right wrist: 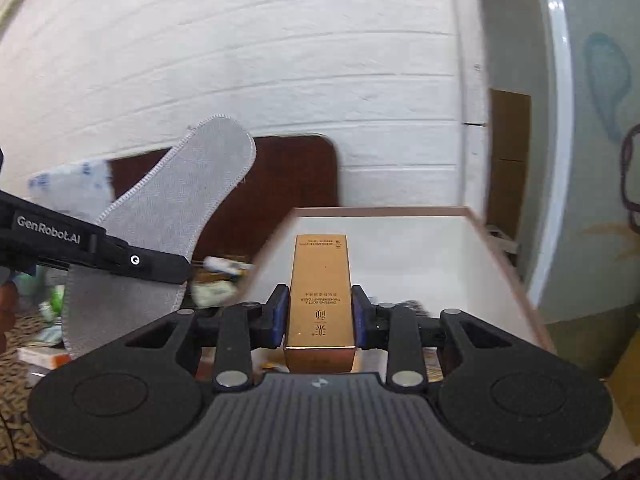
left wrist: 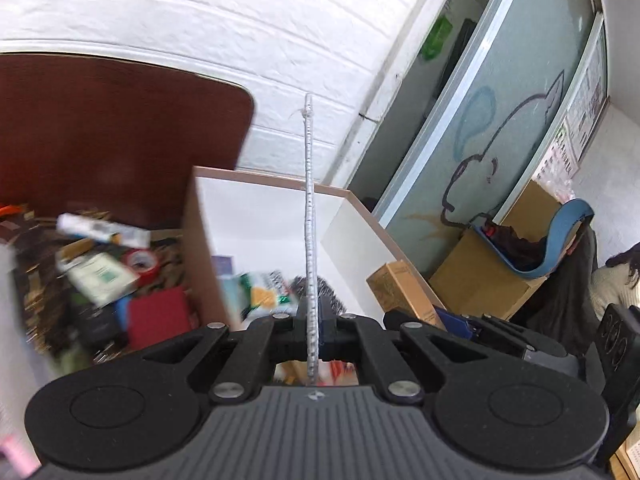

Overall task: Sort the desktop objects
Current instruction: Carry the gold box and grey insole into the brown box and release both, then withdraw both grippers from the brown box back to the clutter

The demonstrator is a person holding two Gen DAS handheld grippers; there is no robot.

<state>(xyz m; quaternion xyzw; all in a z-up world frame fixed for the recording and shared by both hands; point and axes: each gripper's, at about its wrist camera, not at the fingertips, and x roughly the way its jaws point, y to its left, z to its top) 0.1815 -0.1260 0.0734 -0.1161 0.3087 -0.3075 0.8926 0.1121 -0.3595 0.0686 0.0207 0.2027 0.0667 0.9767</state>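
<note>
My left gripper is shut on a thin grey insole, seen edge-on and standing upright above the white box. The same insole shows flat in the right wrist view, held by the left gripper at the left. My right gripper is shut on a tall gold carton, held over the open white box. Several small packets lie blurred inside the box.
Left of the box a patterned desktop holds clutter: a red tape roll, a red card, a white tube. A dark brown chair back stands behind. Cardboard boxes sit at right.
</note>
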